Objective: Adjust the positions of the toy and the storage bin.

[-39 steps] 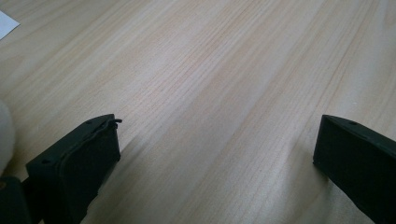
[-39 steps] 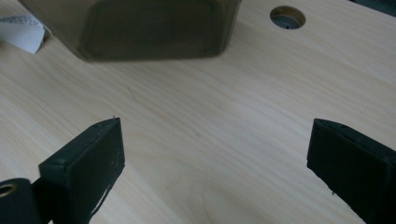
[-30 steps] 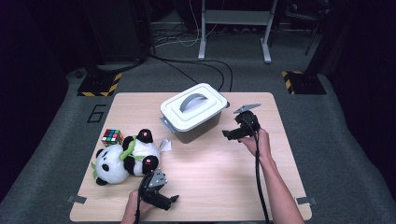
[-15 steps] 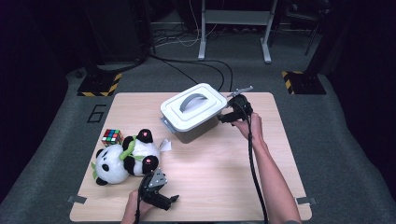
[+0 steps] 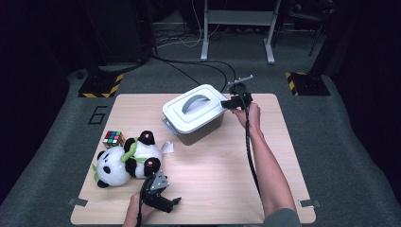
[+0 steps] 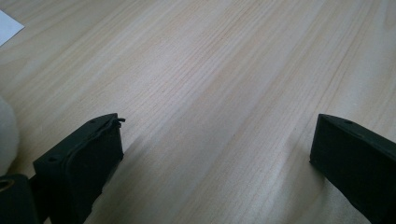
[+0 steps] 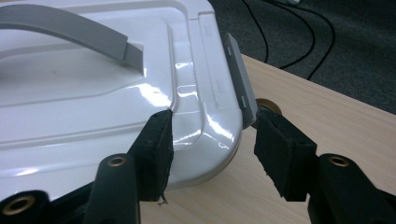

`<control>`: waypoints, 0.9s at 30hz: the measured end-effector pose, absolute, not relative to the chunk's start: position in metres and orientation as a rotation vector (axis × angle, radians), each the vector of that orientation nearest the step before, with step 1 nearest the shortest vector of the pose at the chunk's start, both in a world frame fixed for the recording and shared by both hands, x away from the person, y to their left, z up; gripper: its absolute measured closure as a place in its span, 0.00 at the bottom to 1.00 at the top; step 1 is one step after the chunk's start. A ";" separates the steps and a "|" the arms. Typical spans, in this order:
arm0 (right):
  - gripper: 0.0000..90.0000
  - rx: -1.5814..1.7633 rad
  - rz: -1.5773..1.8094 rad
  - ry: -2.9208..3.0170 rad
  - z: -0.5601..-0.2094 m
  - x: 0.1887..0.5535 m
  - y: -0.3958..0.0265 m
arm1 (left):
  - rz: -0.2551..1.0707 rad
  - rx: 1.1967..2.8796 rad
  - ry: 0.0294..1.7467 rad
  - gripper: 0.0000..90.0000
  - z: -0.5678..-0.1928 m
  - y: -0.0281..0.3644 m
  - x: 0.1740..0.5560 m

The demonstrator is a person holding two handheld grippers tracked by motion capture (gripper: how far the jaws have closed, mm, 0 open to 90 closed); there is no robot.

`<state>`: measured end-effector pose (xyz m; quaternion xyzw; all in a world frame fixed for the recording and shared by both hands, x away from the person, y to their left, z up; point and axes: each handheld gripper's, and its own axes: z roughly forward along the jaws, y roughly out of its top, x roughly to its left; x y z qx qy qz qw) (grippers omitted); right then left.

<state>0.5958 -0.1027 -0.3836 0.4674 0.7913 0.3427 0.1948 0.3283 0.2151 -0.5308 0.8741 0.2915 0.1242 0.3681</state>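
lid (image 7: 93, 84) edge between right gripper (image 7: 212, 140) jaws, just closing.

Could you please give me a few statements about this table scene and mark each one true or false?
1. The right gripper has its jaws at the edge of the white lid by the grey latch. True; the jaws have just been closing, with the lid's rim between them.
2. The left gripper holds the panda. False: its jaws stand wide apart over bare table.
3. The colour cube sits on top of the box. False: it lies on the table, beside the plush panda.
4. The lid is on the box. True.
5. The panda lies inside the box. False: it lies on the table.
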 end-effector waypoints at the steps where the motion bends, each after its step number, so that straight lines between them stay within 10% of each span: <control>1: 0.54 1.316 0.948 2.222 -0.384 0.598 -0.102 | 0.317 2.244 0.749 0.03 -0.531 0.215 0.328; 8: 0.71 1.344 0.928 2.222 -0.387 0.606 -0.099 | 0.304 2.255 0.745 0.03 -0.530 0.216 0.328; 27: 0.75 1.464 0.834 2.191 -0.382 0.579 -0.097 | 0.326 2.244 0.746 0.03 -0.530 0.215 0.327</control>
